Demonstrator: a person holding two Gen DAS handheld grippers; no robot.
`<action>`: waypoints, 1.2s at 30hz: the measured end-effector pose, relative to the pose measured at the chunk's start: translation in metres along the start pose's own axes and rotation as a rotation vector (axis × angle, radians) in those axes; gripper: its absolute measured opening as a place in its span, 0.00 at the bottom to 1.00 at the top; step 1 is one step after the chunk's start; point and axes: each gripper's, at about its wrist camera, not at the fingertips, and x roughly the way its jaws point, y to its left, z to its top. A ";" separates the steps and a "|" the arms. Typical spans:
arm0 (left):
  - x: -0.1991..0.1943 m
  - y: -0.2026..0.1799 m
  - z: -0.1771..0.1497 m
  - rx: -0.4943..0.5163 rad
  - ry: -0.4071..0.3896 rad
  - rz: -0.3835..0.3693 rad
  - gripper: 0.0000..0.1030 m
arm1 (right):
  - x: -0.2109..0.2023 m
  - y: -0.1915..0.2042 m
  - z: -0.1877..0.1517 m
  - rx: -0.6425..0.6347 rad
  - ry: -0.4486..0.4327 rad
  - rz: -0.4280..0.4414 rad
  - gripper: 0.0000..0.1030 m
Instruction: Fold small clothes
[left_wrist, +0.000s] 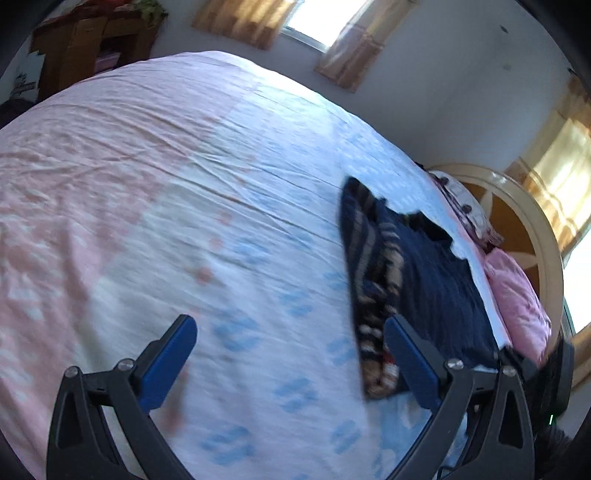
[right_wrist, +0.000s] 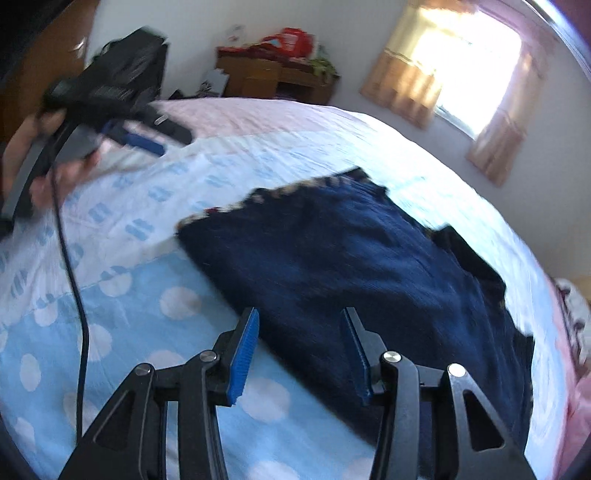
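Note:
A navy knit garment with a cream-patterned edge lies on the bed sheet; it also shows in the left wrist view at the right. My right gripper is open and empty, its jaws just above the garment's near edge. My left gripper is open wide and empty, over the sheet to the left of the garment, its right finger by the patterned edge. The left gripper also shows in the right wrist view, held in a hand at the far left.
A black cable trails from the left gripper across the sheet. Pink pillows and a rounded headboard are at the bed's right end. A wooden cabinet stands by the far wall, with curtained windows.

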 end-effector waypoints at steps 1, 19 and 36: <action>0.000 0.006 0.004 -0.015 -0.007 -0.001 1.00 | 0.002 0.007 0.003 -0.019 0.001 0.001 0.46; 0.038 0.001 0.062 0.022 0.075 -0.129 1.00 | 0.058 0.065 0.056 -0.116 0.013 -0.040 0.44; 0.147 -0.083 0.088 0.158 0.233 -0.260 1.00 | 0.067 0.068 0.049 -0.100 0.004 -0.048 0.31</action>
